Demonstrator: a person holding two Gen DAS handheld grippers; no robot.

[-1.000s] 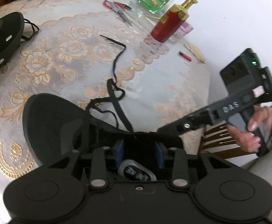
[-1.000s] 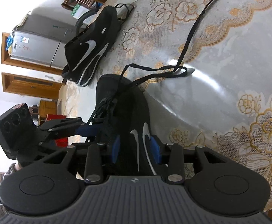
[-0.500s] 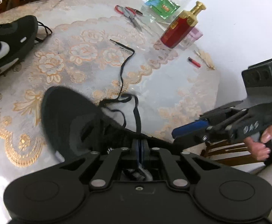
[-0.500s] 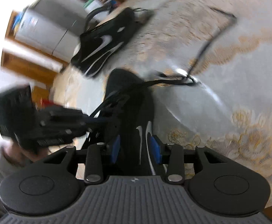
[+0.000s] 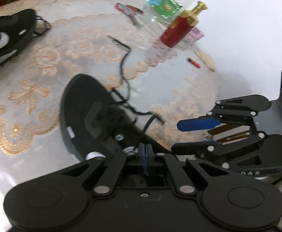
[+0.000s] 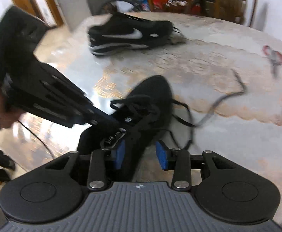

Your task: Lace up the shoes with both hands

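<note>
Black near shoe (image 5: 86, 116) sits at the table's (image 5: 179, 81) front edge, so we keep our left gripper (image 5: 145, 154) pressed together at its tongue while our right gripper (image 6: 141, 152), spread and empty, fetches the loose lace (image 6: 218, 100) gently.

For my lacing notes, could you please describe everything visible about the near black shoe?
The near black shoe is a dark, apparently fabric sneaker lying on the lace-patterned tablecloth, toe pointing away. Its black lace is partly threaded, with one loose end trailing across the cloth. The left hand-held gripper is shut at its tongue area; what it pinches is unclear.
</note>
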